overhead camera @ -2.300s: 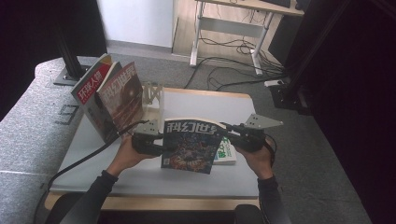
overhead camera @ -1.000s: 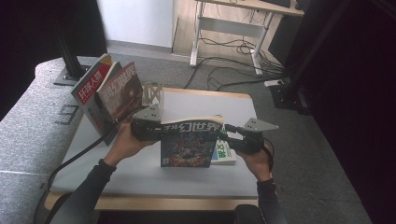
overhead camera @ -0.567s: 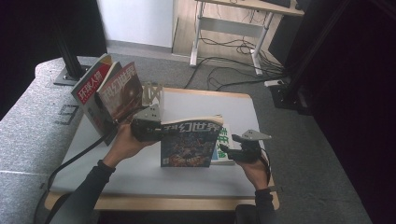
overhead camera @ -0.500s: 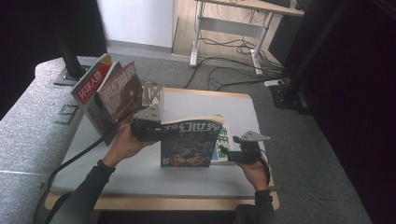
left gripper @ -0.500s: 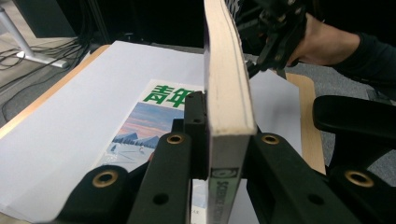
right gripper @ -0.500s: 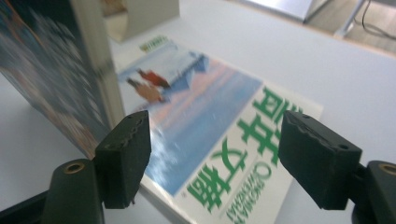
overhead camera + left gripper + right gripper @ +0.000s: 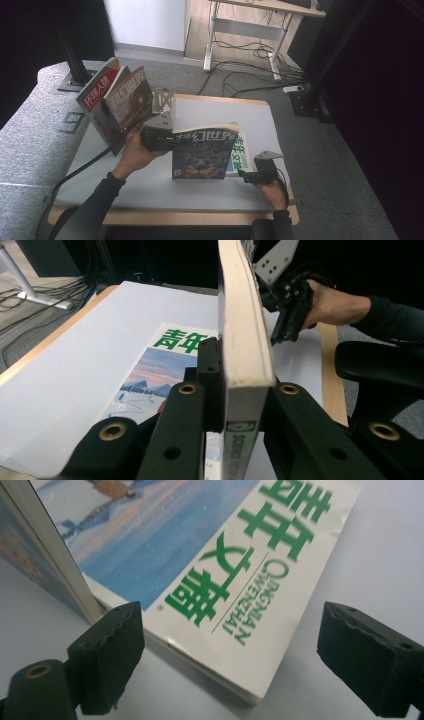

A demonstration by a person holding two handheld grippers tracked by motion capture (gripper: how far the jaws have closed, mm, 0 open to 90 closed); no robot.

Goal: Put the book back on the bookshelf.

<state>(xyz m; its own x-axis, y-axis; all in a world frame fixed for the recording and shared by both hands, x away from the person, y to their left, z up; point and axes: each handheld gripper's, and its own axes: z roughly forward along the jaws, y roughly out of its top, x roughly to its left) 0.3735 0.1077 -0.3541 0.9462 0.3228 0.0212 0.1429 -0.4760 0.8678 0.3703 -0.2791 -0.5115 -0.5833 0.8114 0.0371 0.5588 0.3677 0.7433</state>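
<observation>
Holding the dark-covered magazine [image 7: 204, 152] upright on its lower edge on the surface [image 7: 125, 175], the left claw [image 7: 235, 405] is pinched on the spine corner; in the left gripper view the cream page block stands vertically between the two black jaws, pads pressed to both covers. The right claw [image 7: 230, 650] has just been opening and now stands spread, nothing pressed between its pads, low over the near corner of the flat magazine with green characters [image 7: 220, 565]. That magazine lies flat on the surface, partly behind and beside the standing one, touching or nearly touching its foot.

Step in hand, by my reading: one magazine kept standing while the right claw goes for the flat one. Next move calls for getting one jaw under the flat magazine's corner; it lies flush on the surface, so a slide or tilt of the edge seems needed before pinching.

Materials: both magazines glossy-covered, softbound, thick page blocks, squared spine. Surface is a matte pale sheet over a wood-edged top. Two more magazines [image 7: 120, 97] stand leaning by a metal bookend [image 7: 164, 101] at the far left.
</observation>
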